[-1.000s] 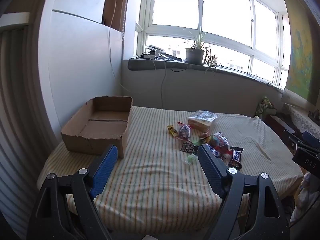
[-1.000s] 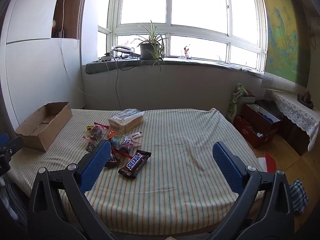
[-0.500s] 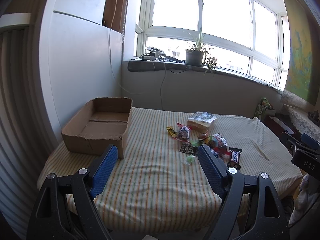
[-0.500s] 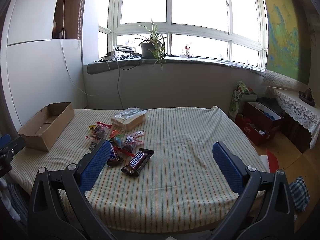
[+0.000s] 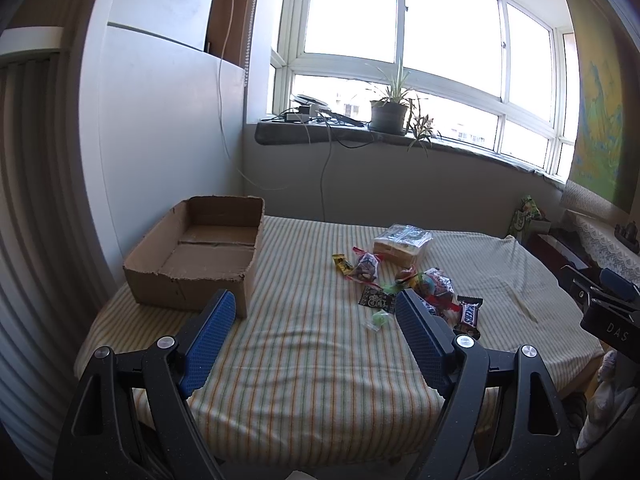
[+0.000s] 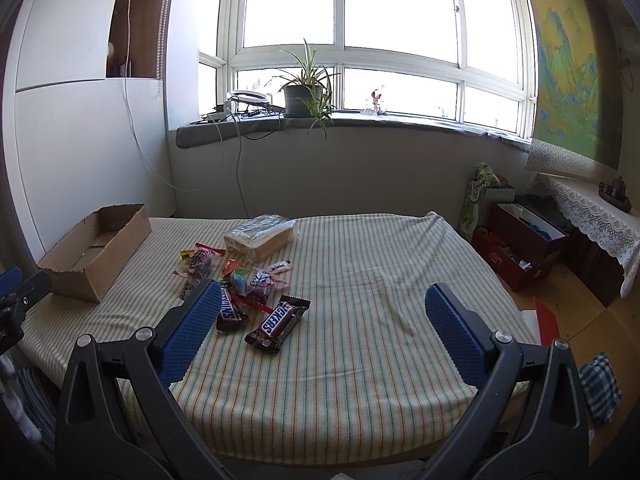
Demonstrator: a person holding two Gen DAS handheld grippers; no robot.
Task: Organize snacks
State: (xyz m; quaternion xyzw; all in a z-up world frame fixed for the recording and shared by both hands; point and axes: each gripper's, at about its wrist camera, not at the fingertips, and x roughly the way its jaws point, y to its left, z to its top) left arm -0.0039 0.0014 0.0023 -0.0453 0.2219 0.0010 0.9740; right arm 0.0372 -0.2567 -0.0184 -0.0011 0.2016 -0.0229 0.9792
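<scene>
Our left gripper [image 5: 312, 312] and right gripper [image 6: 322, 304] gape wide, holding nothing; the cardboard box [image 5: 200, 256] at ten o'clock is empty, snacks [image 6: 248, 280] all wait

A bed [image 6: 360, 340] under a striped cover carries everything. At ten o'clock in the right wrist view sits an open cardboard box [image 6: 96, 252]. Near centre lies a clear-wrapped bread pack [image 6: 260, 236], and just at its six o'clock a loose heap of candy wrappers [image 6: 236, 276], with two Snickers bars [image 6: 278, 324] nearest the front edge.
</scene>
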